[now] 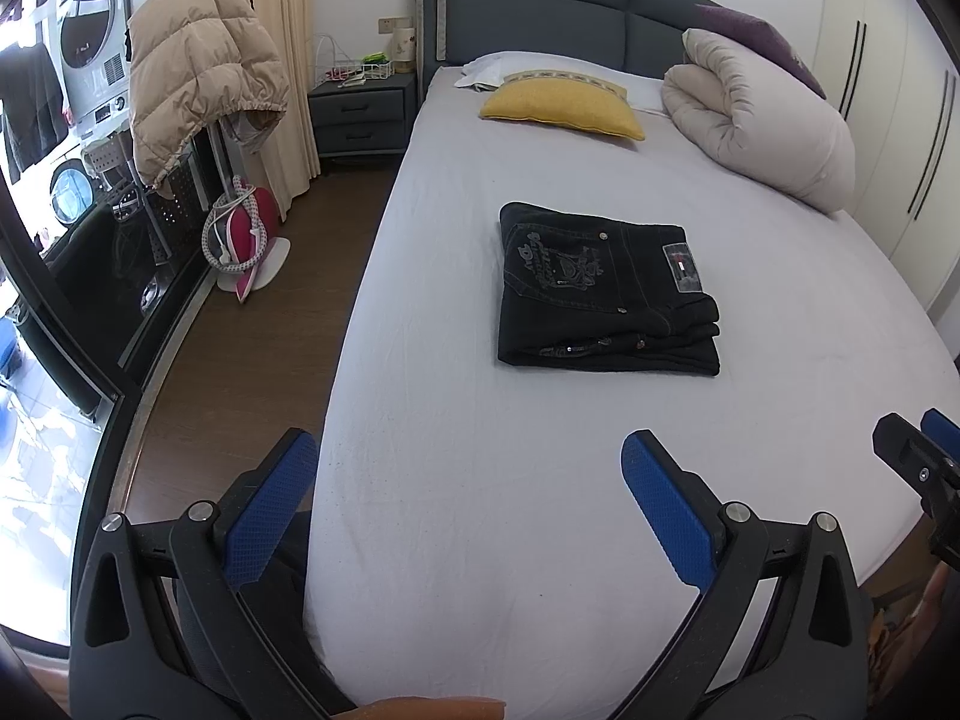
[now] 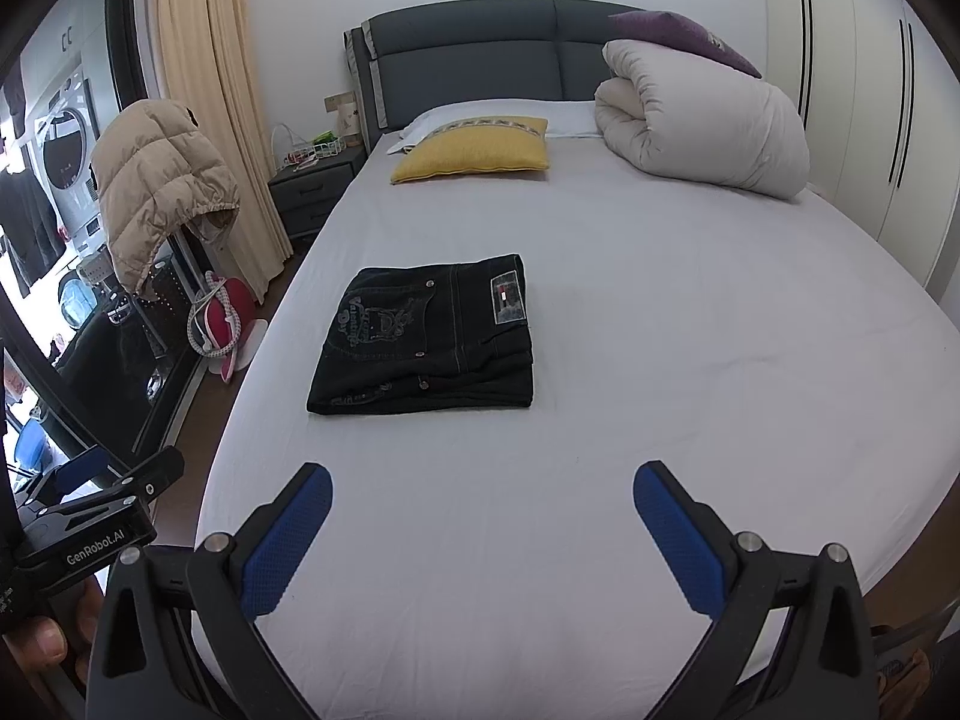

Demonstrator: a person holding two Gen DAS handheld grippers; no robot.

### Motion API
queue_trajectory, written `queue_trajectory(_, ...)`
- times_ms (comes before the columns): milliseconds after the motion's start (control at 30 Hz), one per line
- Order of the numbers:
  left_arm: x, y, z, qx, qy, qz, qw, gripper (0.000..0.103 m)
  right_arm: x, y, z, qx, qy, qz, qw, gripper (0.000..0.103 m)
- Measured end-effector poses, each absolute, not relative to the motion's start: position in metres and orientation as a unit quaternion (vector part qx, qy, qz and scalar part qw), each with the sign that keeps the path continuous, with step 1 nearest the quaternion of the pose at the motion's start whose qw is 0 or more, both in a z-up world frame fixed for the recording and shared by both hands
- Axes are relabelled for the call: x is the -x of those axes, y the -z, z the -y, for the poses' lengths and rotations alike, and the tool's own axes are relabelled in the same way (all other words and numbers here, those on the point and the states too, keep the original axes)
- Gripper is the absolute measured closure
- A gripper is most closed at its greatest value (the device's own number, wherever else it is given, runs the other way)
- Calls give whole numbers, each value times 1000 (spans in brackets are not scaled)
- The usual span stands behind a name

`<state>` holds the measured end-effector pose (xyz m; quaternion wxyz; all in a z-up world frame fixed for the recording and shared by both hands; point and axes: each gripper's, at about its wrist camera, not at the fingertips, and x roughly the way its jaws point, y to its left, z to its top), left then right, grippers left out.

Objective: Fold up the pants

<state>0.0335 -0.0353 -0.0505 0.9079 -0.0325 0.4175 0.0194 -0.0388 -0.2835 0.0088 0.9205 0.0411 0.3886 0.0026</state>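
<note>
Okay — black pants [image 1: 606, 291] folded into a compact stack, mid-frame on the bed [image 1: 780, 420], long axis left-right, waistband label right. My left gripper [image 1: 469, 507] and right gripper [image 2: 483, 531] — both spread wide, empty, at bottom of frame.

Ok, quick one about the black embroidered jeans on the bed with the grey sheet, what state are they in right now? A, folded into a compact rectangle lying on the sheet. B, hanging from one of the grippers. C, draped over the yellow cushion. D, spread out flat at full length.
A: the black embroidered jeans lie as a stacked rectangle on the grey sheet, with the left gripper and right gripper both open and clear of them.
</note>
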Motion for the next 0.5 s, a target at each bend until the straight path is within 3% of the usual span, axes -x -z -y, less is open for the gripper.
queue_trajectory(500,-33,51,36,32,-19,-418,908,0,40,-6,283,-41,-3,-390,920,0)
